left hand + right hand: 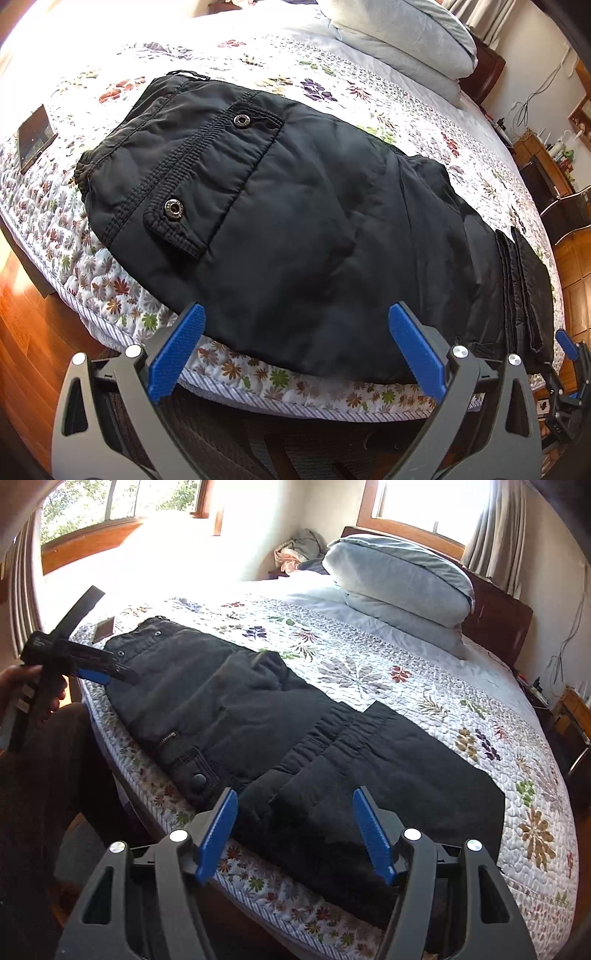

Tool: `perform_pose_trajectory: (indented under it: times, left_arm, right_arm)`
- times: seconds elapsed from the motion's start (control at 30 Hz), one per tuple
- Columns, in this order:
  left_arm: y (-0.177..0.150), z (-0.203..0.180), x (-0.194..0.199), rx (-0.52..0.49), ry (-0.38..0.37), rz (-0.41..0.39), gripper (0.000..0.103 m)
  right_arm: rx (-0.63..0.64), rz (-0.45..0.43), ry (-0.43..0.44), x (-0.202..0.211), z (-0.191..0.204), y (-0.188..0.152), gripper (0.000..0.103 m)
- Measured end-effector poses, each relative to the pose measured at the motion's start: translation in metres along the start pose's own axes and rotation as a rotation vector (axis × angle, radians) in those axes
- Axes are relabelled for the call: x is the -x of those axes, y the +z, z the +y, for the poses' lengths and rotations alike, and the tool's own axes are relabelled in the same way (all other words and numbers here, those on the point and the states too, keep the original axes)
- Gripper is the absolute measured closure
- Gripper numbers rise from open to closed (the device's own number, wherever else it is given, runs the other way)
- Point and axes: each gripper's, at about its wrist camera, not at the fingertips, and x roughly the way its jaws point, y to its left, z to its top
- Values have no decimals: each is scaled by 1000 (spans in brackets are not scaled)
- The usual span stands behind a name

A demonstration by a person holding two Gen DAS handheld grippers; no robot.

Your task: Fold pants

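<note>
Both grippers hang at the bed's near edge, the left gripper (295, 350) and right gripper (295, 830) each spread wide and empty, poised over the black pants (295, 229) lying lengthwise on the flowered quilt (332, 85), seemingly ready to grab cloth.

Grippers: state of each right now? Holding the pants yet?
Left gripper: jaws open, holding nothing, poised at the near edge of the black pants.
Right gripper: jaws open, holding nothing, at the leg end.
</note>
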Motion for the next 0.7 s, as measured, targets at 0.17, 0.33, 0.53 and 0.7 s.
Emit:
perform_pose_trajectory:
  times: [0.17, 0.33, 0.53, 0.7]
  left_arm:
    - [-3, 4, 7, 4, 9, -19, 3]
    - [-6, 10, 6, 8, 16, -15, 3]
    - [-7, 14, 7, 28, 3, -22, 3]
    - [-7, 16, 9, 43, -4, -23, 3]
  right_arm:
    - [-44, 59, -22, -24, -12, 1, 64]
    - [-54, 43, -10, -14, -17, 5, 91]
    - [-52, 6, 62, 2, -12, 18, 93]
    - [-28, 43, 103, -14, 5, 16, 93]
